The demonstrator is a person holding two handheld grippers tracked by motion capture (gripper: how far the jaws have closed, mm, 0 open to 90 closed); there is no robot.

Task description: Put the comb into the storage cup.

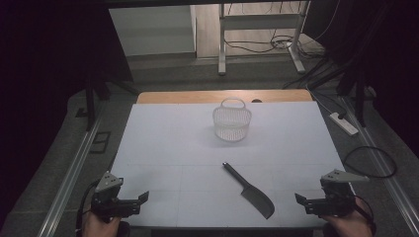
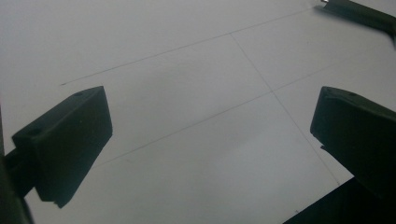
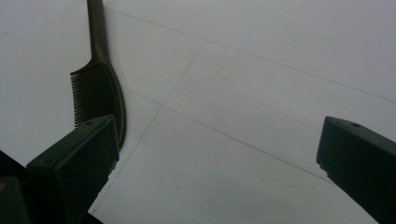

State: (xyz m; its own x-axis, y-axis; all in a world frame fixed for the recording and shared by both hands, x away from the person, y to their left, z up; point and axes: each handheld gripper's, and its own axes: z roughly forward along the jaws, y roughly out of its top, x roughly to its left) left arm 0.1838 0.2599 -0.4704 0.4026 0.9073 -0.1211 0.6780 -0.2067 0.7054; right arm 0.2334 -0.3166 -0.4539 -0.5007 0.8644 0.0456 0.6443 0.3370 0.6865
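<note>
the left tongs (image 1: 144, 198) are sitting at the near left corner of the desk (image 1: 168, 143), held in a hand (image 1: 101, 224) coming in from the bottom edge, with the jaws standing wide and nothing between them; in the left gripper view the left tongs (image 2: 210, 126) are looking along bare white surface crossed by thin seam lines, and the tip of the comb is showing at the top right corner. the right tongs (image 1: 298, 199) are sitting at the near right corner, gripped by the other hand (image 1: 348, 224), jaws likewise spread wide and gripping nothing. in the right gripper view the right tongs (image 3: 217, 135) are pointing across the desk, and the comb (image 3: 100, 88) is lying just beyond one jaw, its fine teeth facing away from the tongs' opening and its long thin handle running up out of the picture; that jaw is overlapping the comb's end in the picture, though whether it is touching the comb cannot be told. from above, the dark comb (image 1: 249, 190) is lying flat on the near half of the desk, slanted, handle toward the middle and toothed end toward the near edge, closer to the right tongs than the left, apart from both. farther back, near the centre of the desk, a small white mesh basket (image 1: 232, 121) with a loop handle is standing upright, well apart from the comb.
</note>
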